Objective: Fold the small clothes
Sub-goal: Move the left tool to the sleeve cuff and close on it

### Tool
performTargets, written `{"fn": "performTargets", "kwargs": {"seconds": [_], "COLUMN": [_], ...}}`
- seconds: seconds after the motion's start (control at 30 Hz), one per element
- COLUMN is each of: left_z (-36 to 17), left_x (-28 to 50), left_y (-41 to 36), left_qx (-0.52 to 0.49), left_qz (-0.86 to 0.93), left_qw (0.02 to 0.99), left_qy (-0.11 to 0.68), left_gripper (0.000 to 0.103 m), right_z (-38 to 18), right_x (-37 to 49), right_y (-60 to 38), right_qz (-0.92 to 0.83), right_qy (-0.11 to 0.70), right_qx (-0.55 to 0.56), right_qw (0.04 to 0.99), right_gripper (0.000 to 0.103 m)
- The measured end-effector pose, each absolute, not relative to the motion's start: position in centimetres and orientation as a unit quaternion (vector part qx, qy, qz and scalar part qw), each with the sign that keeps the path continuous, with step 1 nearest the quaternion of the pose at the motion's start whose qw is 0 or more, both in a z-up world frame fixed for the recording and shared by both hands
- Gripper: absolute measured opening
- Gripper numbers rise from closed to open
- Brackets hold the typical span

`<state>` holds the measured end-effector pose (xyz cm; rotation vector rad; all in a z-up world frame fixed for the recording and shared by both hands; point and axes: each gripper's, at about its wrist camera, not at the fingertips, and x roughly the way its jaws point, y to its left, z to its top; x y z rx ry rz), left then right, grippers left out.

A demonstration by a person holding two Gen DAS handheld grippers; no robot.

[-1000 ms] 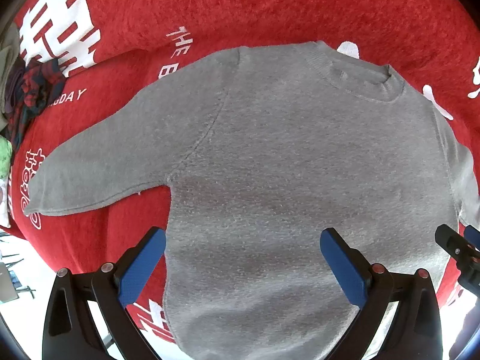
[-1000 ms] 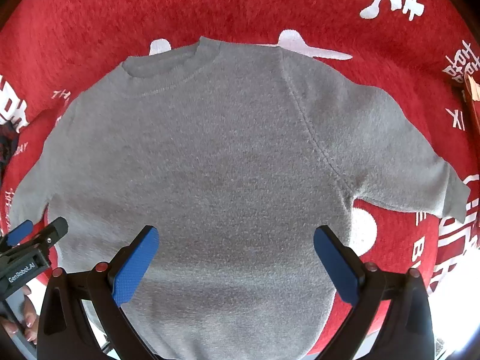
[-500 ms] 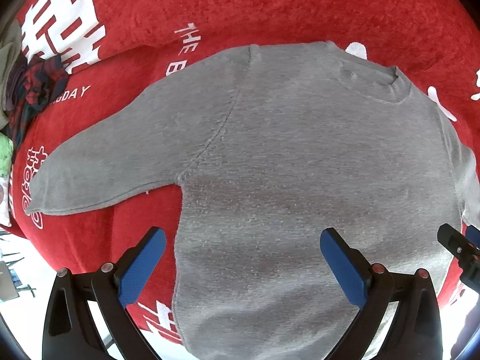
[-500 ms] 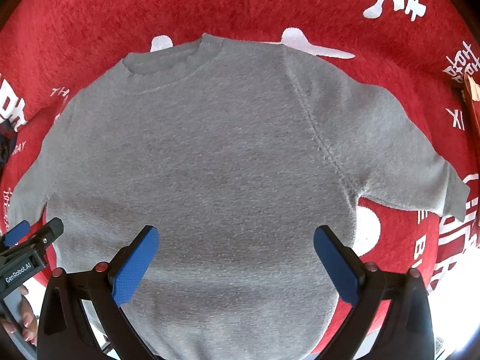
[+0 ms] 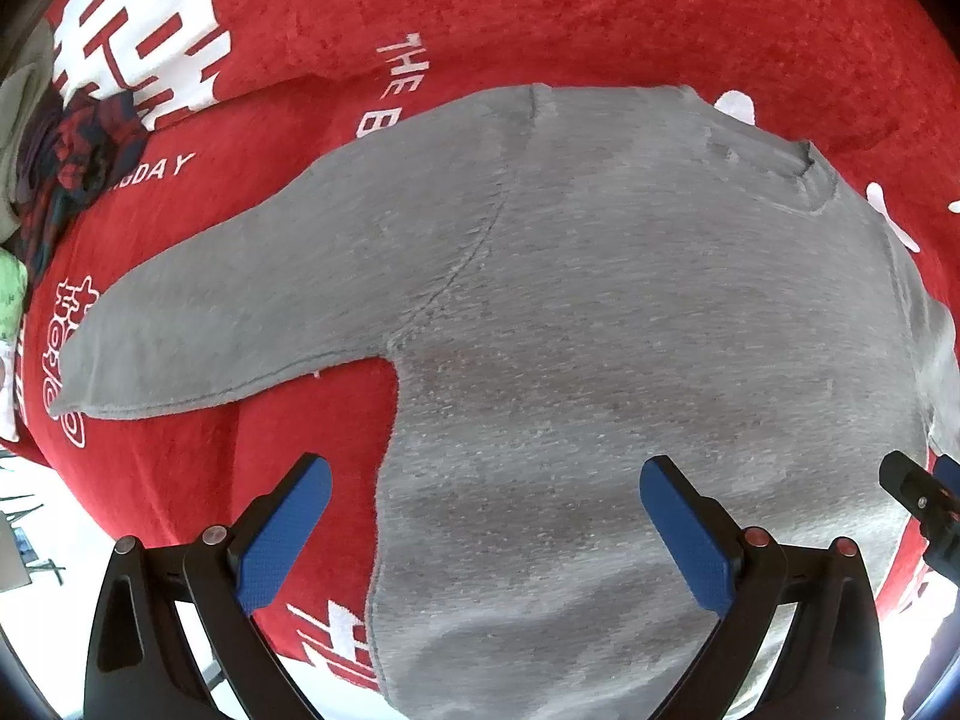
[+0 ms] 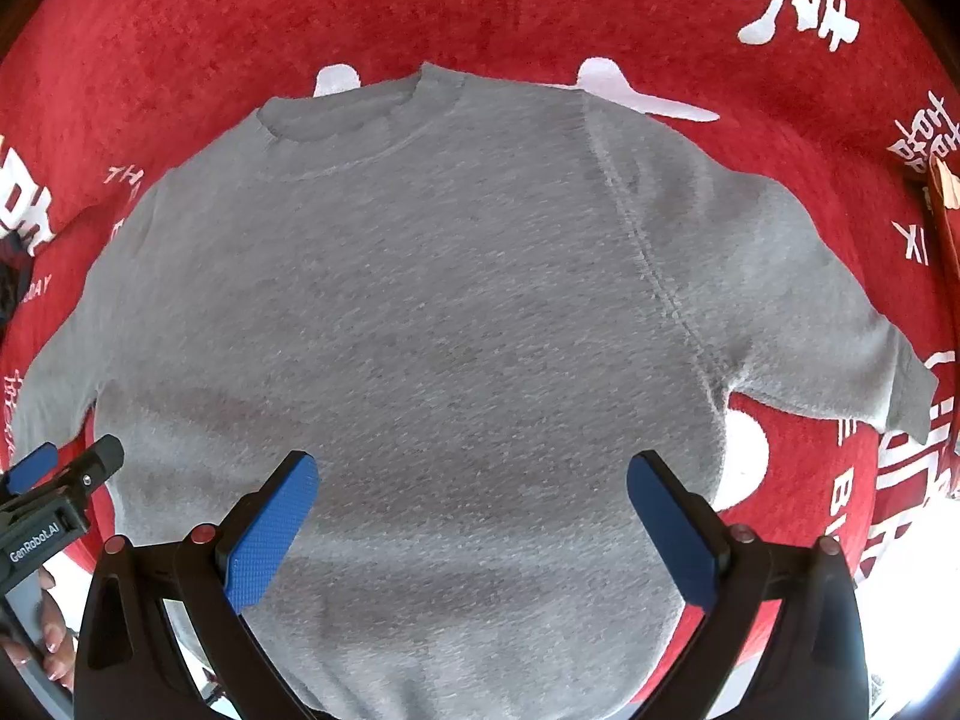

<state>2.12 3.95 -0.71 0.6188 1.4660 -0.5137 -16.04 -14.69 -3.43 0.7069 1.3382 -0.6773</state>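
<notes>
Hovering, both claws spread wide, empty: left gripper (image 5: 485, 525), right gripper (image 6: 473, 519). Grey sweater (image 6: 420, 330) flat on red blanket (image 6: 180, 30), right below the fingers. Risk imo: pinching blanket pile along with hem, dragging everything

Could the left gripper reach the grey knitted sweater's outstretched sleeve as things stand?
Probably yes: the left gripper is open, and the sleeve lies flat and uncovered on the red blanket.

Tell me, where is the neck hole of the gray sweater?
The neck hole sits at the far end of the gray sweater, top left of centre in the right wrist view, against the red blanket and its white print.
</notes>
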Motion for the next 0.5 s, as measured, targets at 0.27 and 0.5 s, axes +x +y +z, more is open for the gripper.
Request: {"fn": "performTargets", "kwargs": {"seconds": [0.27, 0.5], "left_z": [-1.0, -1.3], "left_x": [3.1, 5.2], "left_y": [5.4, 8.0], "left_qx": [0.265, 0.208], "left_qz": [-0.22, -0.218], "left_qw": [0.674, 0.682], "left_qy": [0.653, 0.667], "left_gripper": [0.103, 0.103], "right_z": [-3.3, -3.3], "right_x": [-15.5, -14.1], "right_y": [-13.8, -12.4], "right_qz": [-0.301, -0.29], "right_qy": [0.597, 0.602], "right_qx": [0.308, 0.302], "right_qw": [0.677, 0.68], "right_gripper": [0.103, 0.103]}}
